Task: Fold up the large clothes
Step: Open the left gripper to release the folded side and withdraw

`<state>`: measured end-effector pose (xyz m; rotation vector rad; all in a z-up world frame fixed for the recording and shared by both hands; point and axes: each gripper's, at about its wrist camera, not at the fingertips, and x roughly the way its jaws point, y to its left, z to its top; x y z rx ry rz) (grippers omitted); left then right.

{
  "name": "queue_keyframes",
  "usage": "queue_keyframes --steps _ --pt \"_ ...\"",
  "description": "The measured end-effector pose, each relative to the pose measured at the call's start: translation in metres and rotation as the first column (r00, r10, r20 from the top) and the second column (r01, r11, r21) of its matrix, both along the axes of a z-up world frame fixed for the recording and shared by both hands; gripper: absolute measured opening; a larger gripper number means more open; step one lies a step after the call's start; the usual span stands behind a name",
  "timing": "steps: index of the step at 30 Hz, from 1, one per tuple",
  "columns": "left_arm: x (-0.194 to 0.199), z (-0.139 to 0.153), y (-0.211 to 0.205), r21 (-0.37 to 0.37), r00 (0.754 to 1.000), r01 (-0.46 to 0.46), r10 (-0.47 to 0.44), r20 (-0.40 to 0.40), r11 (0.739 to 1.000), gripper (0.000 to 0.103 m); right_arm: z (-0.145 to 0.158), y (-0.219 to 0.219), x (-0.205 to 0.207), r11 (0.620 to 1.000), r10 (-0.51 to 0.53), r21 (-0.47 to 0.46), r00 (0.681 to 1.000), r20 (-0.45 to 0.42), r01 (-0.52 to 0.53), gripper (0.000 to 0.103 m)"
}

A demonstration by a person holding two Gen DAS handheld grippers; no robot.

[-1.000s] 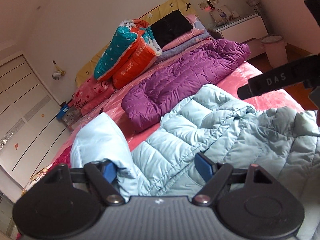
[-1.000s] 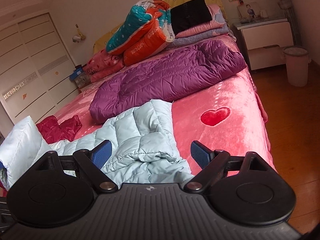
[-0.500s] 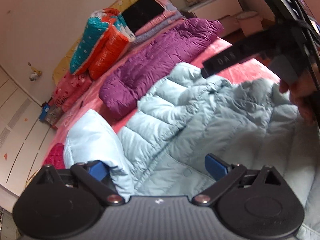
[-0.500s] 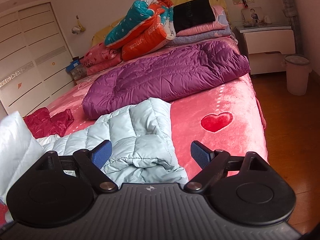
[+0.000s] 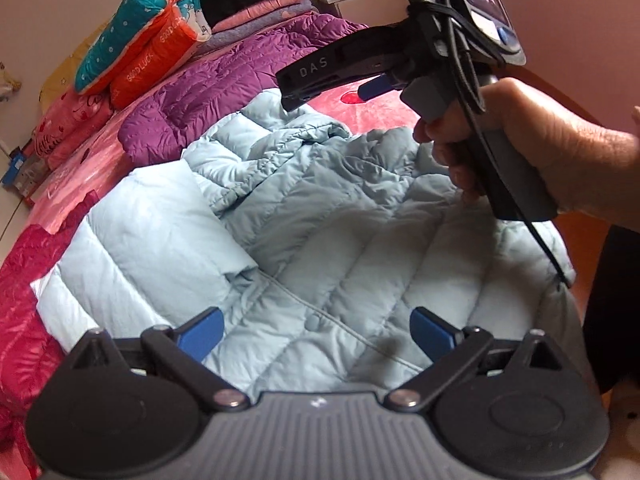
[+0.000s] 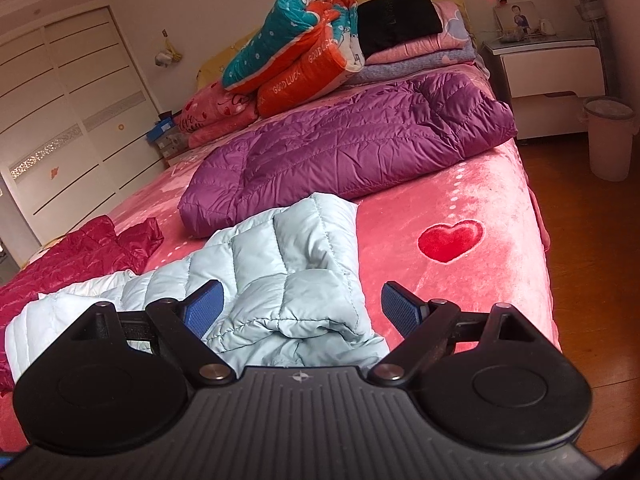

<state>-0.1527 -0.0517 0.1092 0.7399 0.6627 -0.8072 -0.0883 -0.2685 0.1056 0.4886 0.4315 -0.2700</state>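
Observation:
A pale blue puffer jacket [image 5: 360, 240] lies spread on the pink bed [image 6: 480, 288], with one side folded over its front. My left gripper [image 5: 318, 332] hovers over the jacket's button line, pointing steeply down. Its jaws stand wide and its blue pads touch nothing. In the left wrist view a hand [image 5: 540, 148] holds the right gripper above the jacket's far right part. The right gripper [image 6: 300, 308] is open above a bunched, folded end of the jacket [image 6: 280, 264], which the pads do not press.
A purple puffer jacket [image 6: 360, 140] lies across the middle of the bed and a crumpled red jacket [image 6: 80, 256] at the left. Folded quilts [image 6: 304, 52] are stacked by the headboard. A nightstand [image 6: 552, 64], a bin [image 6: 608, 136] and wooden floor flank the bed's right edge.
My left gripper opened and let go of the jacket's pale flap, which now lies flat. It tipped downward and moved over the jacket. The right gripper hardly moved.

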Motion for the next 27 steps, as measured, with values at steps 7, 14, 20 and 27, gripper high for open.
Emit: queue_keyframes --steps 7,14,20,27 --pt "0.008 0.017 0.048 -0.142 0.984 -0.166 0.155 -0.088 0.976 0.099 0.004 0.004 -0.005 0.998 0.055 0.033 0.997 0.053 -0.057 0.103" --pt "0.083 0.009 0.101 -0.304 0.869 -0.495 0.462 -0.178 0.814 0.099 0.007 0.025 0.0 0.992 0.128 -0.018 0.991 0.047 -0.127 0.103" --pt "0.136 -0.004 0.126 -0.425 0.781 -0.623 0.544 -0.306 0.656 0.099 0.004 0.023 0.005 0.993 0.122 -0.003 0.992 0.034 -0.122 0.103" --pt "0.136 0.001 0.098 -0.534 0.823 -0.567 0.431 -0.369 0.627 0.099 0.003 0.017 0.003 0.995 0.097 0.023 0.995 0.04 -0.098 0.103"
